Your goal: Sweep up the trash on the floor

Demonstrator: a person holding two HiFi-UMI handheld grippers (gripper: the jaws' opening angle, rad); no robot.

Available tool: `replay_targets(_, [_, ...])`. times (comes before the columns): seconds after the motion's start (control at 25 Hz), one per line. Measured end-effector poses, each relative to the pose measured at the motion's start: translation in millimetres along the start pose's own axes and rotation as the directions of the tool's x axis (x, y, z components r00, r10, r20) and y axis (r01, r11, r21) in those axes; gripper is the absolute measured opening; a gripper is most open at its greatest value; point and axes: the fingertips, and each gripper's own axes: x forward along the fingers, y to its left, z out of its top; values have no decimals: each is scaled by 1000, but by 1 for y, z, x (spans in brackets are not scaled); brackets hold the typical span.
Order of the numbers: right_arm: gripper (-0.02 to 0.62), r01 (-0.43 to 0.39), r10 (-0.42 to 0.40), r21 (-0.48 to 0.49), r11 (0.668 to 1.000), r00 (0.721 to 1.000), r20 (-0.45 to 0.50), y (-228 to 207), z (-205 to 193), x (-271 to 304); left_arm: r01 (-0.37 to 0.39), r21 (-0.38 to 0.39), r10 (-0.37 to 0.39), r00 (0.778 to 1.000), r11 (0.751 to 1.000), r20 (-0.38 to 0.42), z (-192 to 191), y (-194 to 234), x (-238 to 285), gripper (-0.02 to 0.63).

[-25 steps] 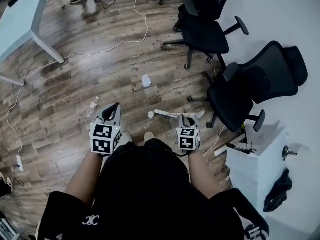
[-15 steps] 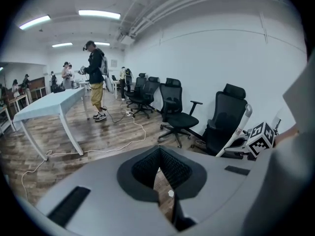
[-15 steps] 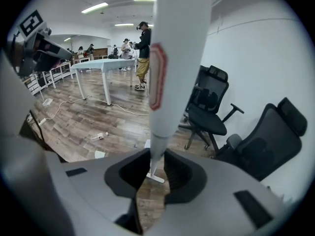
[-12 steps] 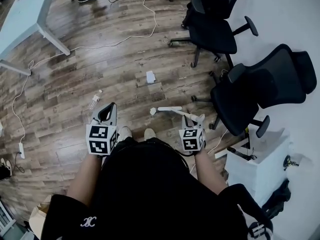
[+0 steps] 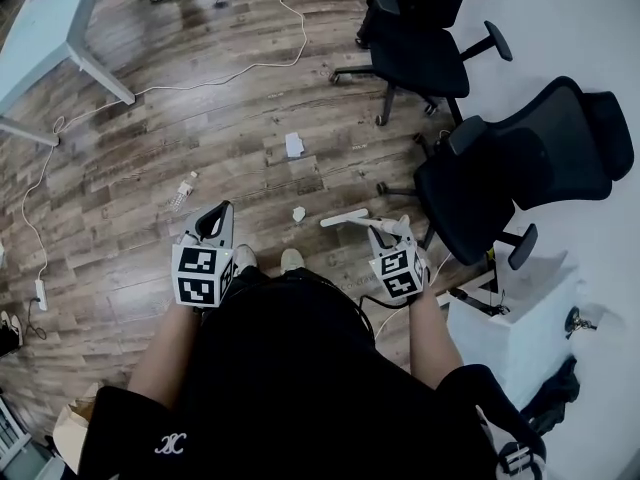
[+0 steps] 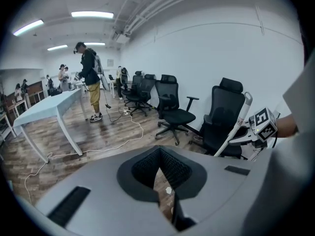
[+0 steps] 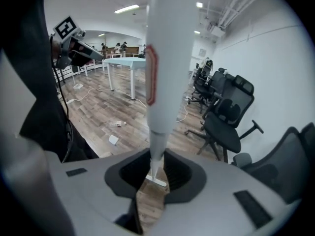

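My right gripper is shut on the white handle of a broom. Its flat white head rests on the wood floor just ahead of my feet. A crumpled scrap of paper lies just left of the head. A flat piece of paper lies farther out, and a plastic bottle lies to the left. My left gripper hangs shut and holds nothing. In the left gripper view the jaws meet over the floor, with a white scrap showing in the gap below.
Two black office chairs stand close on the right, beside a white cabinet. A white cable runs across the floor toward a pale table at the far left. A person stands by that table.
My right gripper has shifted a little to the right and tilted, swinging the broom head slightly. My left gripper has hardly moved.
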Motion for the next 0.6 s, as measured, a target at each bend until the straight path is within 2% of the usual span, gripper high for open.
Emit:
replay_targets(0.16, [89,-93,91,-87,992,996,-24,13,0,7,-38,-20,37,999,999,-9,-7,6,-7,-5])
replay_targets(0.36, [89,-208,197,-208,956,978,-74,43,4,29,-104,-59,103,994,993,-22,-20,17,-22,-5])
replay_targets(0.6, [91,-306,305,-275,911,951,-48,77,39,59,-196,-118,192,980,973,-45,-40,33,-47,-5])
